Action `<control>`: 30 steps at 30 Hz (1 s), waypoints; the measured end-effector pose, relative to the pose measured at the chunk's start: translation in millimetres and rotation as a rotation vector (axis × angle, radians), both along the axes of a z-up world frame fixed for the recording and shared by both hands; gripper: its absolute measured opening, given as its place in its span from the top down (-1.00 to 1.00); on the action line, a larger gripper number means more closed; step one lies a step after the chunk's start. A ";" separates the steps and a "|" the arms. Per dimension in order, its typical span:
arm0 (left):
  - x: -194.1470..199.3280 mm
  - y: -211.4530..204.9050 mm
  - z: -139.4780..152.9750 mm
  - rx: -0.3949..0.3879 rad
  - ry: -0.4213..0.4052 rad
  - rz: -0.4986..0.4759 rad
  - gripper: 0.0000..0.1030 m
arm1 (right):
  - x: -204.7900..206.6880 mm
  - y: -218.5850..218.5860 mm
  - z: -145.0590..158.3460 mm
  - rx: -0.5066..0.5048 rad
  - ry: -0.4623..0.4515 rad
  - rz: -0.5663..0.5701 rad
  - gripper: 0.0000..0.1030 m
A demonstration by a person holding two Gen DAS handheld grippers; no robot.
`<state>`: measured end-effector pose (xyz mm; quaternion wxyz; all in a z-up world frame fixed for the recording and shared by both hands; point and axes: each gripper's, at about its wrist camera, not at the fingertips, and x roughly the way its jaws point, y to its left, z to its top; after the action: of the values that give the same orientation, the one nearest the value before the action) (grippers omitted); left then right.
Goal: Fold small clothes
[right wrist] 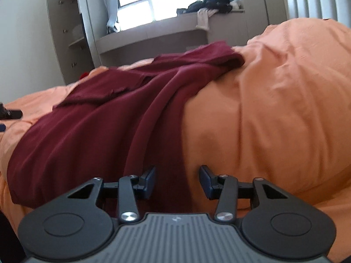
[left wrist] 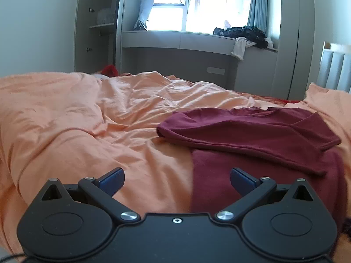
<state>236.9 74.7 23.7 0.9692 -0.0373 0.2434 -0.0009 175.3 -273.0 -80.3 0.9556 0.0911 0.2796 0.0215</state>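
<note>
A dark red garment (left wrist: pixel 252 135) lies on the orange bedding, its upper part folded over its lower part. In the left wrist view it is ahead and to the right. My left gripper (left wrist: pixel 176 180) is open wide and empty, just above the garment's near left edge. In the right wrist view the garment (right wrist: pixel 98 118) spreads from the left to the middle, with a sleeve reaching toward the back. My right gripper (right wrist: pixel 177 178) is open and empty, over the garment's near right edge. The left gripper's tip (right wrist: pixel 11 114) shows at the far left.
The orange duvet (left wrist: pixel 76 120) is rumpled and bulges high on the right (right wrist: pixel 285 98). A window ledge with a pile of dark clothes (left wrist: pixel 245 34) lies beyond the bed. Shelving (left wrist: pixel 96 26) stands at the back left. A padded headboard (left wrist: pixel 333 65) is on the right.
</note>
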 end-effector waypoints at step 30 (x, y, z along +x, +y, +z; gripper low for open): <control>-43.5 -42.9 -4.2 0.122 -0.011 -0.132 -0.99 | -62.2 7.5 26.8 -0.536 0.116 0.193 -0.56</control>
<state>193.4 31.8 19.5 0.9688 0.0381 0.2397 -0.0501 113.1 -265.5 -53.6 0.9216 -0.1904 0.3368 0.0323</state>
